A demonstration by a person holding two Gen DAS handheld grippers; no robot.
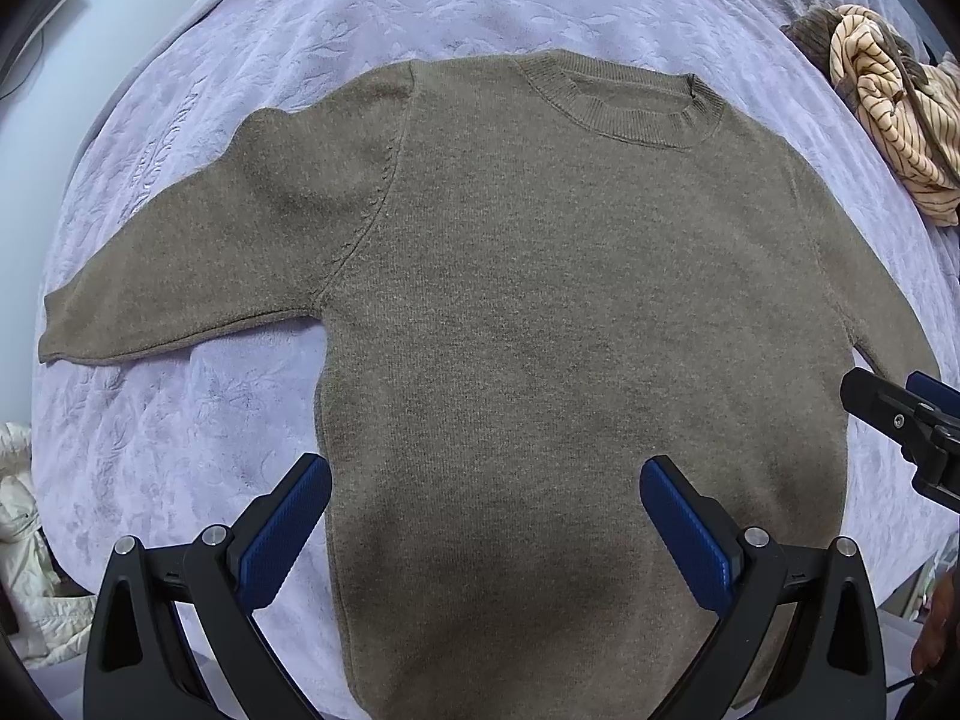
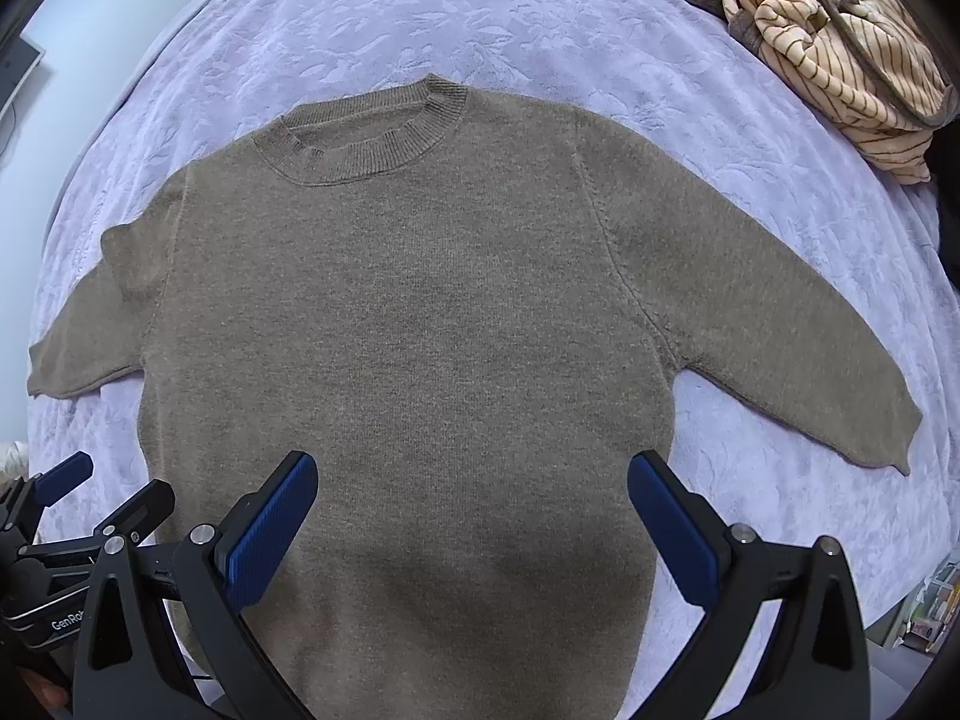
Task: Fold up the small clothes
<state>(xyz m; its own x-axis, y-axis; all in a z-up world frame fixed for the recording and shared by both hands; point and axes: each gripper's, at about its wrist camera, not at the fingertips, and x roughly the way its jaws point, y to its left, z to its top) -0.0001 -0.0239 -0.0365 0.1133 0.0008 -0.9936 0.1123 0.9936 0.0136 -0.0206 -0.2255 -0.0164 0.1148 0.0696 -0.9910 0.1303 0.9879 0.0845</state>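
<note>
Blue-padded fingers (image 1: 288, 534) of the left gripper (image 1: 486, 525) stand spread wide and empty above the lower body of the sweater (image 1: 540, 312); the right gripper (image 2: 471, 519) hovers just beside it, equally spread and empty, likely so both can take a sleeve or hem. Ahead of both claws the olive-brown knit lies flat, face up on the lavender bedspread (image 2: 372, 18), sleeves splayed outward, ribbed collar farthest away. Far right, beyond the claws, sits a striped garment pile (image 2: 840, 66).

We saw a bed covered with a lavender leaf-patterned quilt (image 1: 510, 6). On it a brown knit sweater (image 1: 540, 300) lay flat, sleeves spread, collar at the far side. Near the far right edge sat a bundle of striped clothes (image 2: 840, 60).
</note>
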